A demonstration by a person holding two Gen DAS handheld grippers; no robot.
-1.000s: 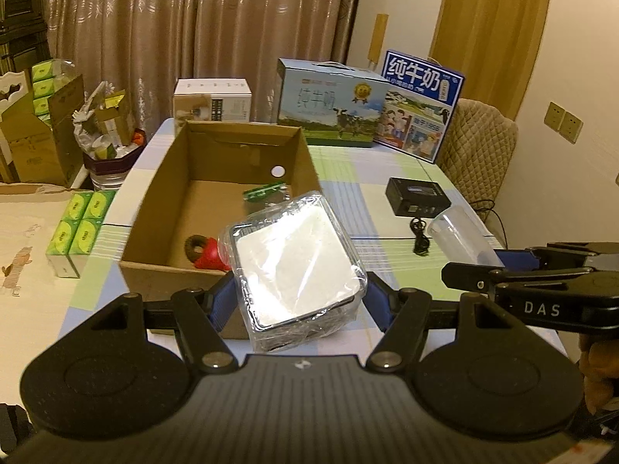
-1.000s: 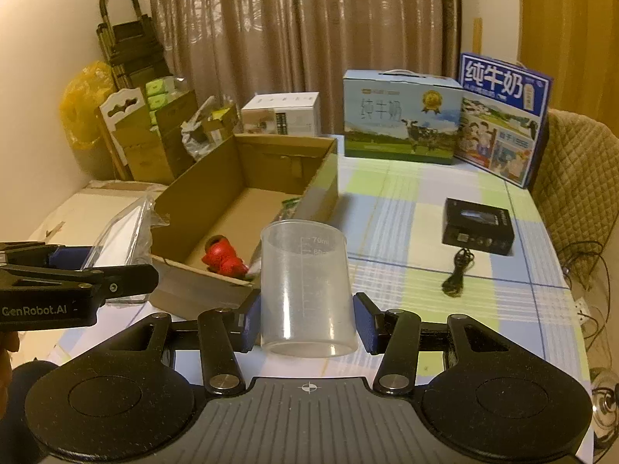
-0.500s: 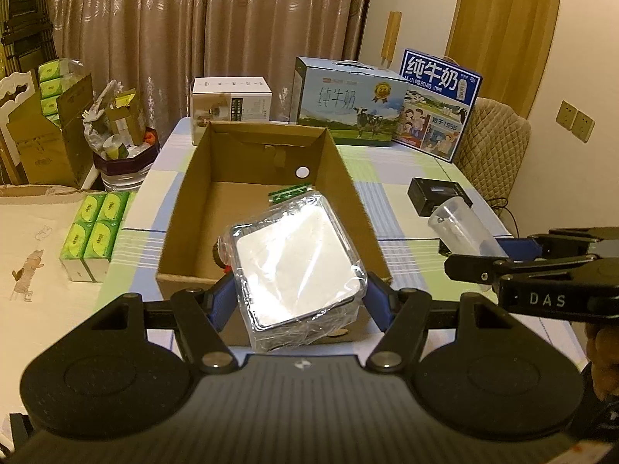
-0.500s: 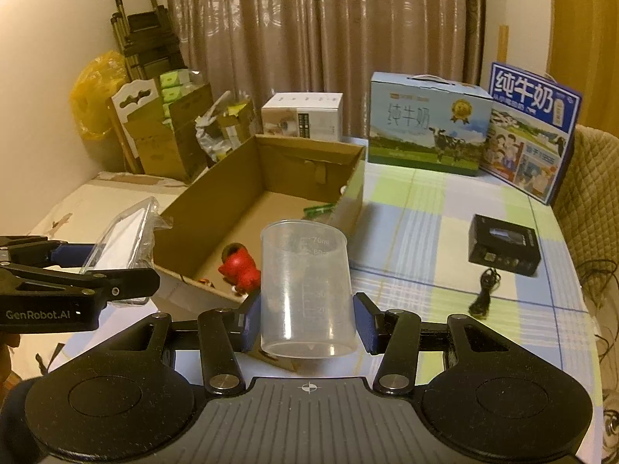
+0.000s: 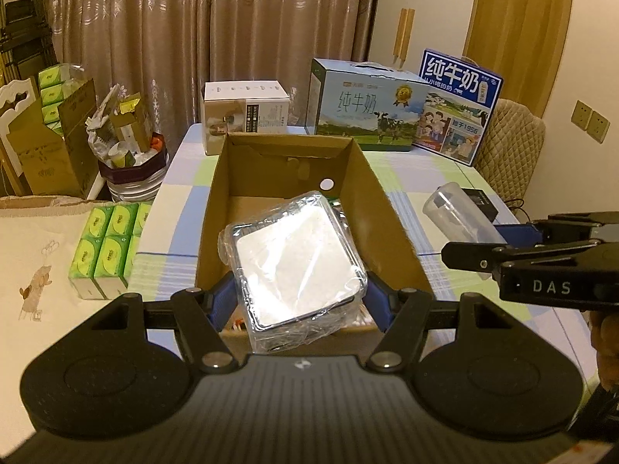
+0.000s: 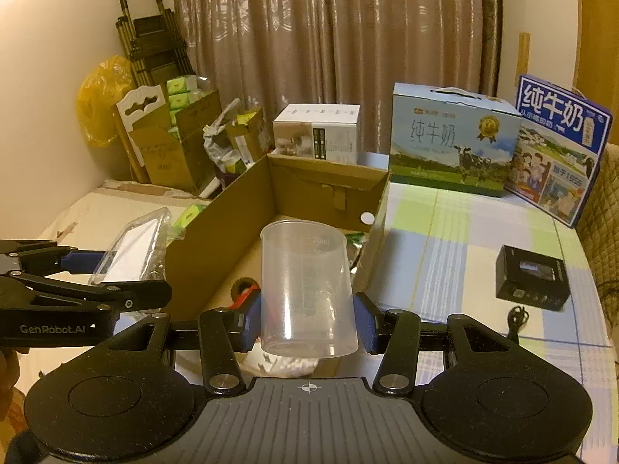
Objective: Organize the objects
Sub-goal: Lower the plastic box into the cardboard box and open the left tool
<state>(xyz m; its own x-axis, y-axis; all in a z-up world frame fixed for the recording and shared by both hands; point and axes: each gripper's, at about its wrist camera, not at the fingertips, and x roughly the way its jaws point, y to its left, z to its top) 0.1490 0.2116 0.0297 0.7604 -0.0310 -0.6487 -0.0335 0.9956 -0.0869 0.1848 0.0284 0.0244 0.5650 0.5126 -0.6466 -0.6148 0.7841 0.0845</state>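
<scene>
A pastel-checked bench (image 5: 425, 178) carries an open brown cardboard box (image 5: 383, 208). The left gripper (image 5: 300, 301) clamps a flat square plastic-wrapped white pack (image 5: 298, 266) above the box's near end. The right gripper (image 6: 307, 324) clasps an upright clear plastic measuring cup (image 6: 305, 290). Only the right wrist view shows the red toy (image 6: 243, 294) in the box; only the left shows green tissue packs (image 5: 110, 239).
</scene>
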